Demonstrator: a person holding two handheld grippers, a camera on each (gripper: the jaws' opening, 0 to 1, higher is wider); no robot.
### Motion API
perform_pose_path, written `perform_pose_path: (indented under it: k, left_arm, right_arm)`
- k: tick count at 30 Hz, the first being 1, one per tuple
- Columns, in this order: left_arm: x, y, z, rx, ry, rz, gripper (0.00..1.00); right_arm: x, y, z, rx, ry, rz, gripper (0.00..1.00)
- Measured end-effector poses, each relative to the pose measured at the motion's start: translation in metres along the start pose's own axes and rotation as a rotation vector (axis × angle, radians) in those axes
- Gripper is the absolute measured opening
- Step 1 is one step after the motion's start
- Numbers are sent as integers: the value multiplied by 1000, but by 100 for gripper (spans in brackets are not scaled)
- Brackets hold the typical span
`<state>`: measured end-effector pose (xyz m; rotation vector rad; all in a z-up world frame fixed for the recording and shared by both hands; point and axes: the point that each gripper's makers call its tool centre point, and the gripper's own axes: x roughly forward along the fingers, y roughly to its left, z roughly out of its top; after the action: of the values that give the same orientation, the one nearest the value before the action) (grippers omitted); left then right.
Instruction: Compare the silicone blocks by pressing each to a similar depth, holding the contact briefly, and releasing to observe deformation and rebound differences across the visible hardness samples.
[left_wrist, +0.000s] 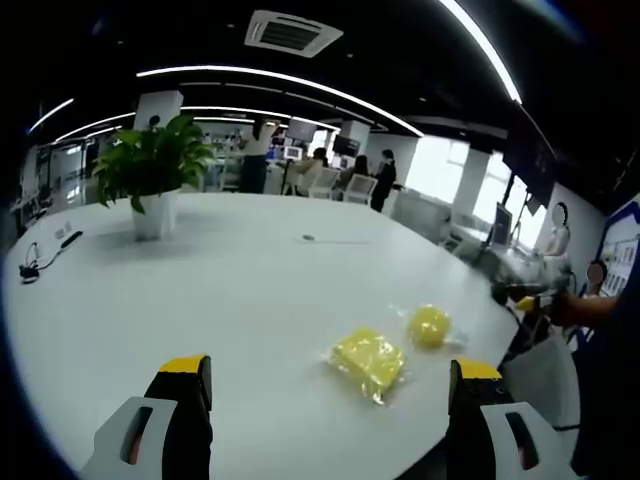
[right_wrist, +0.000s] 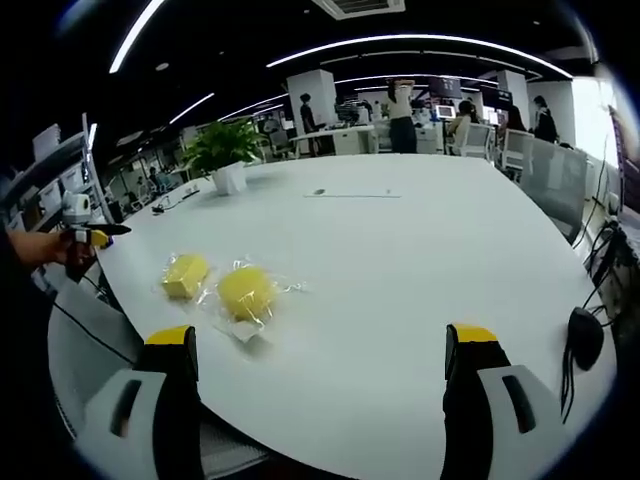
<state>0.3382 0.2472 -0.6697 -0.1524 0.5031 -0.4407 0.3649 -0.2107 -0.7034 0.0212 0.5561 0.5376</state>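
Two yellow silicone samples in clear plastic wrap lie near the edge of the white table (left_wrist: 220, 290). The square block (left_wrist: 368, 360) is close ahead of my left gripper (left_wrist: 328, 385), which stands open above the table with nothing between its yellow-tipped jaws. The round sample (left_wrist: 429, 325) lies just beyond the block. In the right gripper view the round sample (right_wrist: 246, 292) is ahead and left, with the square block (right_wrist: 185, 275) further left. My right gripper (right_wrist: 320, 350) is open, empty and clear of both. A hand holds the other gripper (right_wrist: 90, 237) off the table's edge.
A potted plant (left_wrist: 150, 180) in a white pot stands at the far side. A black cable (left_wrist: 40, 260) lies near one edge, and a black mouse-like object (right_wrist: 583, 340) near another. A small flat item (right_wrist: 320, 192) lies mid-table. People and chairs are beyond the table.
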Motion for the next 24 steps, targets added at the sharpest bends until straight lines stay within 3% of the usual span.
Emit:
perform_pose_path:
  k: [5,12,24]
  left_arm:
    - [-3,-4,2,-7,-22,0,100]
    - [1,-1,-8,16,22,-1,100]
    - [13,7,-5,-56,5,-17,100]
  right_arm:
    - [-1,-2,-1,-3,0,-2,97]
    - [-1,4,5,-30,-4,16,97]
    - [-6,6,4,-14,-5,4,97]
